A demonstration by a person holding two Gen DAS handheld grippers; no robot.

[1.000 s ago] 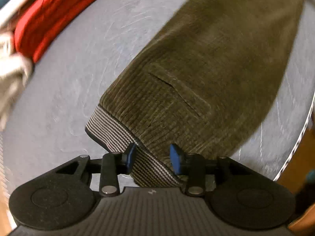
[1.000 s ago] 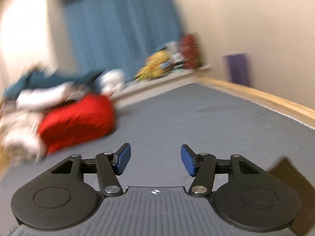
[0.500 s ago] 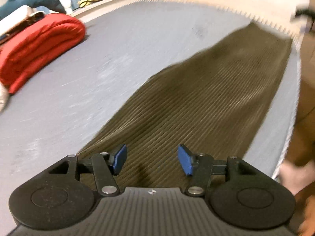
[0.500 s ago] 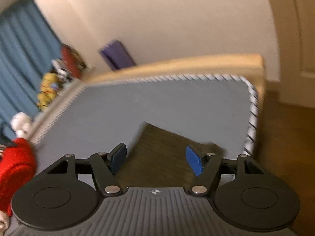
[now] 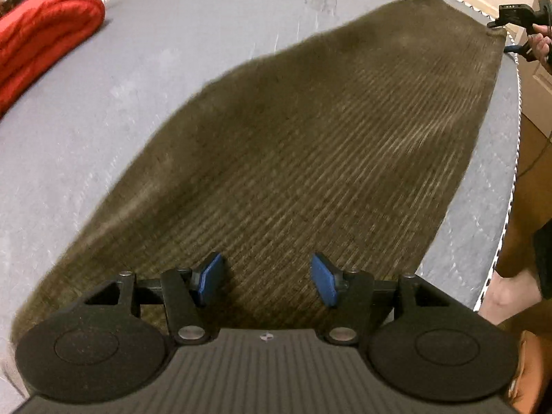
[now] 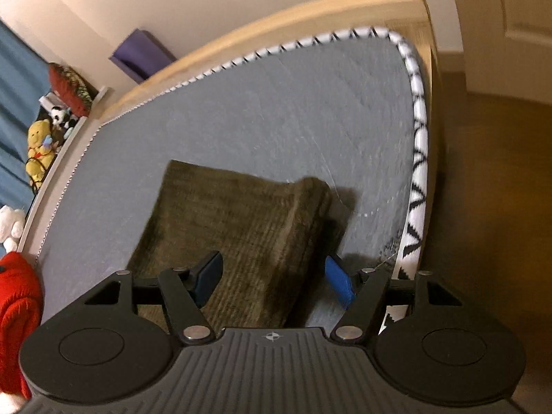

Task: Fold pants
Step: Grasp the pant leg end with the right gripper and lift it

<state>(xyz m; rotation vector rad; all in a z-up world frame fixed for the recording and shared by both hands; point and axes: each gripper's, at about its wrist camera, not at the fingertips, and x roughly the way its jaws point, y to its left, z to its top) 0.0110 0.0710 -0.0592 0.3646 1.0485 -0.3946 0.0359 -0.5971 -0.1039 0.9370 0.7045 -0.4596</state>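
Two spread tools, left tool (image 5: 266, 280) over olive pants (image 5: 310, 145), right tool (image 6: 274, 278) straddling their hem edge.

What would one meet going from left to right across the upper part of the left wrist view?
Red folded blanket → bare grey mattress → far end of the olive corduroy pants → right gripper, held at the mattress edge.

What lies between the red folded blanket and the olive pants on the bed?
Only bare grey mattress lies between the red blanket and the pants, as the left wrist view shows.
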